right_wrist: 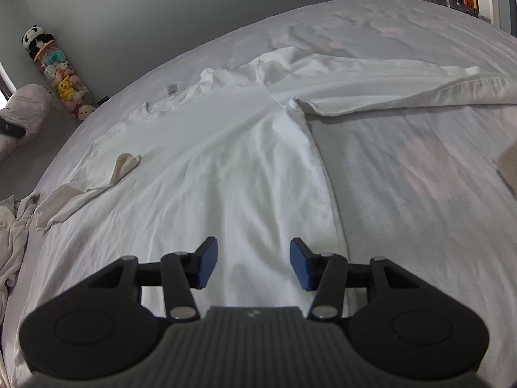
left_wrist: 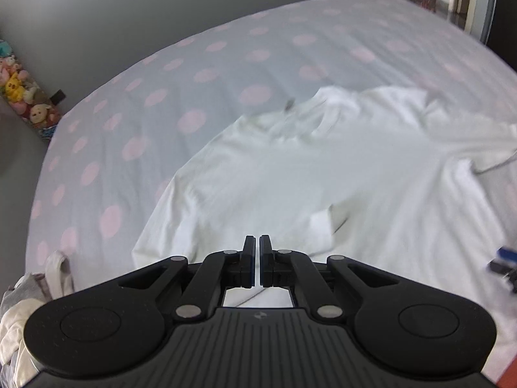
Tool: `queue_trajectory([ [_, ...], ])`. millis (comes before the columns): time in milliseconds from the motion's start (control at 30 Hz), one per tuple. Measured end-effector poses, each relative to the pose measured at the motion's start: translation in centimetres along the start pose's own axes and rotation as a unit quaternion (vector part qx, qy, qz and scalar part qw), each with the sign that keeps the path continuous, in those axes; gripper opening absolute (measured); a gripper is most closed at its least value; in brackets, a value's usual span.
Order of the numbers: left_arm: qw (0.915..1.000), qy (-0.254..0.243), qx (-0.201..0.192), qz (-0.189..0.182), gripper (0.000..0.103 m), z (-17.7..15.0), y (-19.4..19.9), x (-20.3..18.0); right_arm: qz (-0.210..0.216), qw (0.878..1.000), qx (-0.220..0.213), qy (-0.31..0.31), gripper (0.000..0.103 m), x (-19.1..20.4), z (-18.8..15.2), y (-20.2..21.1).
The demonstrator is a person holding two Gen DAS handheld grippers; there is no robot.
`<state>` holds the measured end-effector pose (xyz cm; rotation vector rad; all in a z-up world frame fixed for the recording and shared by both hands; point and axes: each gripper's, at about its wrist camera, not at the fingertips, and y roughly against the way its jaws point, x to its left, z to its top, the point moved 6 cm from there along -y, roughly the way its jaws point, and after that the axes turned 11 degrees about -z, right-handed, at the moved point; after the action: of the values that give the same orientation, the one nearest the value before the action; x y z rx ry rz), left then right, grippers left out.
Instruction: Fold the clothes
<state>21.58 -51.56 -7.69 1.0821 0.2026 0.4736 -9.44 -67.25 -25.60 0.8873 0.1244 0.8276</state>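
Note:
A white long-sleeved shirt [left_wrist: 323, 174] lies spread on the bed, blurred in the left wrist view. My left gripper [left_wrist: 257, 242] hovers low over the shirt's near edge with its jaws shut; I see no cloth rising into them. In the right wrist view the shirt [right_wrist: 232, 161] runs away from me, one sleeve [right_wrist: 404, 84] stretched to the right. My right gripper [right_wrist: 253, 260] stands open just above the shirt's lower body, blue pads [right_wrist: 206, 265] apart with only flat cloth beneath. A blurred blue piece, likely the right gripper [left_wrist: 504, 263], shows at the left wrist view's right edge.
The bed sheet [left_wrist: 129, 113] is pale with pink dots. Loose garments [right_wrist: 13, 232] are heaped at the bed's left edge, with a small cream cloth [right_wrist: 126, 161] beside the shirt. A tube of plush toys [right_wrist: 61, 77] and a pillow [right_wrist: 22, 113] stand by the wall.

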Motion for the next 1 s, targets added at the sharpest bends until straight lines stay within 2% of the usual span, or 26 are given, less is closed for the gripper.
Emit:
queue_trajectory([
  [67,0.9999,0.009,0.004,0.007,0.0,-2.1,-1.1,1.0,0.0,1.0,-0.006,0.008,0.053,0.4,0.0,0.1],
  [200,0.9994,0.032,0.008,-0.001,0.0,-5.5,-3.3,3.3,0.01,0.999,-0.016,0.044,0.053,1.9,0.1,0.4],
  [267,0.9998,0.02,0.009,-0.002,0.001,-6.7,-4.3,4.3,0.022,0.998,-0.009,0.066,0.053,3.1,0.1,0.3],
  [367,0.9998,-0.011,0.004,0.015,0.011,-7.8,-5.3,5.7,0.032,0.994,0.005,0.1,0.053,5.2,0.8,-0.4],
  [533,0.9983,-0.054,-0.004,0.023,0.013,-8.3,-6.8,7.5,0.072,0.987,0.007,0.141,0.052,10.8,4.0,-2.8],
  [633,0.9974,-0.069,-0.001,0.02,0.013,-8.3,-8.1,8.2,0.089,0.982,0.002,0.168,0.043,14.5,6.1,-4.8],
  [733,0.9966,-0.082,0.001,0.01,0.013,-8.2,-9.6,8.4,0.083,0.977,0.004,0.195,0.043,17.3,7.7,-7.2],
  [833,0.9969,-0.076,-0.009,-0.016,0.012,-8.1,-10.8,8.3,0.087,0.979,0.017,0.184,0.042,18.7,8.4,-9.0],
  [900,0.9964,-0.068,-0.02,-0.047,0.002,-8.2,-11.2,7.9,0.093,0.979,0.023,0.178,0.042,19.3,8.3,-9.6],
  [1000,0.9948,-0.068,-0.025,-0.071,0.001,-9.1,-10.9,7.3,0.101,0.98,0.038,0.165,0.042,19.7,7.5,-10.1],
])
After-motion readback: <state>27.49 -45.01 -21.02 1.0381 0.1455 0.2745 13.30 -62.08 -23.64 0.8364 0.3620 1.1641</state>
